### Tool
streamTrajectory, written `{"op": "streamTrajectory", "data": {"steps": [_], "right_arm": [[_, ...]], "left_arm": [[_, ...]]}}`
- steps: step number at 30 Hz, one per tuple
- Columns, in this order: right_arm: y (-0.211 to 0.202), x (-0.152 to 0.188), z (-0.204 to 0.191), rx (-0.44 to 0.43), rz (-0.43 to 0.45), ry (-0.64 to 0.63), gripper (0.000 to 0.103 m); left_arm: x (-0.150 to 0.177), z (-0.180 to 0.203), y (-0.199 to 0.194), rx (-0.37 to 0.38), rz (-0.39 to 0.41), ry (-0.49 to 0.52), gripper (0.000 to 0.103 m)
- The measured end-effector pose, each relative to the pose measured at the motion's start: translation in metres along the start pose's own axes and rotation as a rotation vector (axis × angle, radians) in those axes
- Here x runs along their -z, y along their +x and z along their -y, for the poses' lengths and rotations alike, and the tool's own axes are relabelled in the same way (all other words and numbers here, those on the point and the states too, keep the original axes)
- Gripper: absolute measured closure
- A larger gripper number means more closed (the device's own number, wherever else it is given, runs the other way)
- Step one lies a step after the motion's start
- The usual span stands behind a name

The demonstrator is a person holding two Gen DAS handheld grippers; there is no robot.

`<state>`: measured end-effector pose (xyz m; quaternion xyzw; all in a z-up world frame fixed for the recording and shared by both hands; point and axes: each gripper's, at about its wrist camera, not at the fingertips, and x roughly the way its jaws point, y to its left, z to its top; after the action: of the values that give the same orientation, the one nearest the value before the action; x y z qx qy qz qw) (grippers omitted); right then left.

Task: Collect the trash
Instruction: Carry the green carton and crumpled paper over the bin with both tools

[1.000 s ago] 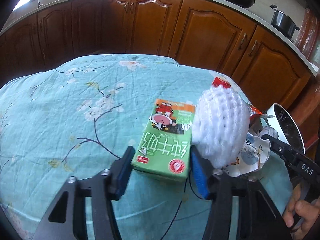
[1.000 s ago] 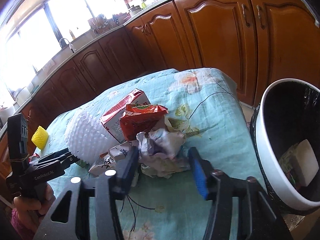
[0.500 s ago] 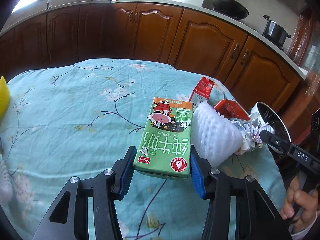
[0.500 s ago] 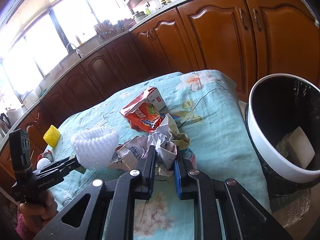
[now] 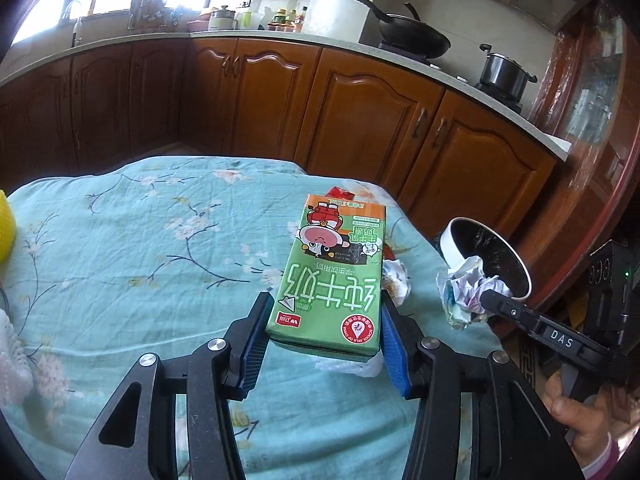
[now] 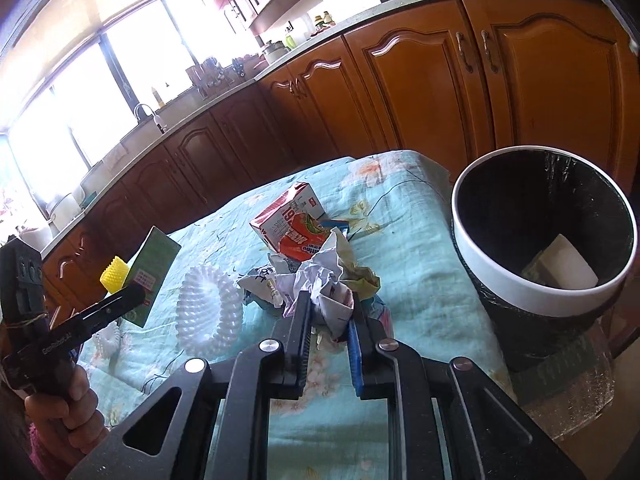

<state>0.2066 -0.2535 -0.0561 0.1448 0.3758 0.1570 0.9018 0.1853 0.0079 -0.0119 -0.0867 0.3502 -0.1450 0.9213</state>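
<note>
My left gripper (image 5: 325,312) is shut on a green milk carton (image 5: 336,264), which hangs above the teal floral tablecloth (image 5: 140,260). The right wrist view shows the same carton (image 6: 154,264) at the left, raised off the table. My right gripper (image 6: 328,308) is shut on a wad of crumpled paper (image 6: 324,280), just above the pile of trash. In the left wrist view that paper wad (image 5: 464,292) is in front of the bin. The white-rimmed bin (image 6: 500,268), lined with a black bag, stands off the table's right edge and holds a white item (image 6: 568,268).
On the cloth lie a white foam net (image 6: 208,308), a red and white carton (image 6: 288,216), a red snack wrapper (image 6: 308,240) and a yellow foam net (image 6: 114,280). Brown kitchen cabinets (image 5: 360,120) run behind the table. A hand (image 6: 68,400) grips the left tool.
The right gripper's jaws closed on the paper wad and lifted it off the pile. The left gripper rose and drew back with the carton, away from the white foam net.
</note>
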Motion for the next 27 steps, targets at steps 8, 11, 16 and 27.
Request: {"op": "streamTrajectory", "data": {"steps": [8,11,16,27], "right_arm": [[-0.023,0.003,0.020,0.027,0.033,0.034,0.087],[-0.032,0.002,0.030,0.043,0.049,0.049,0.087],[-0.046,-0.001,0.050,0.075,0.076,0.077,0.087],[-0.069,-0.009,0.097,0.156,0.115,0.121,0.087]], "left_arm": [[-0.003,0.034,0.016,0.079,-0.031,0.062,0.054],[-0.007,0.049,0.025,0.104,-0.038,0.089,0.054],[-0.013,0.074,0.045,0.132,-0.053,0.131,0.054],[-0.020,0.119,0.096,0.171,-0.107,0.206,0.054]]}}
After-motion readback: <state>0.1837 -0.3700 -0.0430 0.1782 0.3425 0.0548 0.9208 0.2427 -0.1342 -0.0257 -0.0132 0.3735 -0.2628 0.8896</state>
